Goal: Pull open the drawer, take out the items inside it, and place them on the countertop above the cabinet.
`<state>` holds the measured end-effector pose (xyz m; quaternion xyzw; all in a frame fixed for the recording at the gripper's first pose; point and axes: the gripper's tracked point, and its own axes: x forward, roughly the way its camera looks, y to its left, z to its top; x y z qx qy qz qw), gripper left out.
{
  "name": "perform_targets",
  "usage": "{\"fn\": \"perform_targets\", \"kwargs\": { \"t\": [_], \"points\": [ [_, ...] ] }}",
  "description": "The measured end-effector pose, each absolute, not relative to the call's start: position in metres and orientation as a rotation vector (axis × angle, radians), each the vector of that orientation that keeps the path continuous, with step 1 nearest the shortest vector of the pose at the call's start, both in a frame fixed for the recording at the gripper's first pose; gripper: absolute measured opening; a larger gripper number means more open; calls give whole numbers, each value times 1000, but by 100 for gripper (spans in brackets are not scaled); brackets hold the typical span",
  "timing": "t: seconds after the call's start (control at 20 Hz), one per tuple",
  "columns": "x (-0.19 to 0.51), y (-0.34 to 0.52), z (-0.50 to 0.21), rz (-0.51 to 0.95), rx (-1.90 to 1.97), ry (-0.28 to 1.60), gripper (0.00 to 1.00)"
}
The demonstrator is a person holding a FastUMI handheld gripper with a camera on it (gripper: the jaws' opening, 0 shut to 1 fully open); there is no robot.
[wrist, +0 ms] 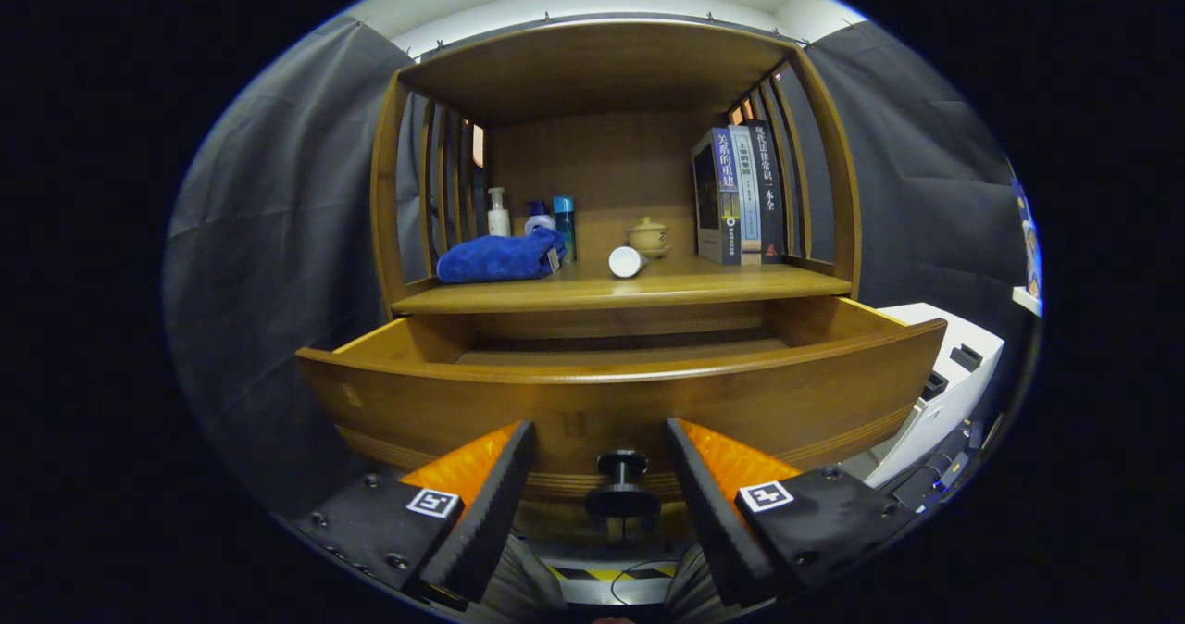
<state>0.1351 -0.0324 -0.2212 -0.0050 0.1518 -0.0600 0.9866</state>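
Note:
The wooden drawer (611, 393) stands pulled out toward me, and its front panel hides whatever lies inside. Its black knob (622, 485) sits between my two fingers without touching either one. My gripper (600, 448) is open, with the fingers spread to either side of the knob. Above the drawer runs the countertop (704, 286) of the cabinet. On it lie a folded blue towel (498, 258) at the left and a white cylinder (628, 261) on its side in the middle.
Behind the towel stand a white pump bottle (498, 212) and a blue can (564, 226). A small lidded ceramic cup (647, 235) and upright books (741, 193) occupy the right of the shelf. A white machine (944, 383) stands right of the cabinet.

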Motion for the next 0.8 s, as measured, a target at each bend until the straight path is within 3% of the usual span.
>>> {"fn": "perform_targets", "kwargs": {
  "t": [0.8],
  "points": [
    [240, -51, -231, -176, -12, 307, 95]
  ]
}}
